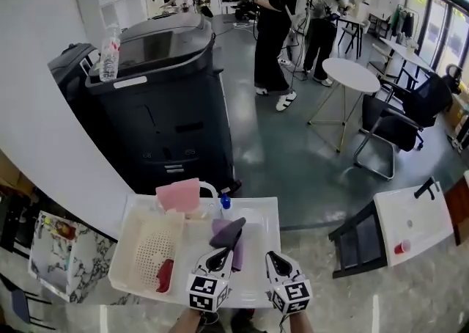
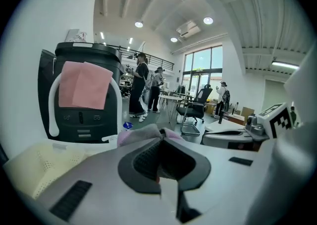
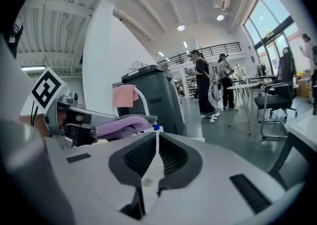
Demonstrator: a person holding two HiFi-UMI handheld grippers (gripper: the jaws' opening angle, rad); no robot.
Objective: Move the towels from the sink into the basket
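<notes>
The room is a large, bright open office with a grey floor, where several people [image 1: 275,23] stand well back near a round white table [image 1: 350,73]. A tall dark copier [image 1: 165,97] rises directly behind the work area, with a clear bottle [image 1: 110,53] on its top. In the foreground a speckled counter [image 1: 139,308] carries a white sink [image 1: 262,240].

The left half of the sink holds a cream perforated basket [image 1: 143,251]. A red cloth [image 1: 165,275] lies in its near corner, which I take to be a towel already moved.

A pink towel [image 1: 178,195] hangs draped over the curved white faucet [image 1: 212,191] at the back rim, so it remains to be done. A blue-capped bottle [image 1: 226,203] stands just beside the faucet.

The purple towel [image 1: 229,240] is in hand. The left gripper [image 1: 218,257] has its jaws clamped on one end of it, and the cloth is raised above the sink, just right of the basket and not yet over it.

The right gripper [image 1: 275,260] hovers beside it with its jaws pressed together on nothing.

By my reckoning the job is roughly midway. The purple towel needs carrying left and dropping into the basket, and then the pink one follows.
</notes>
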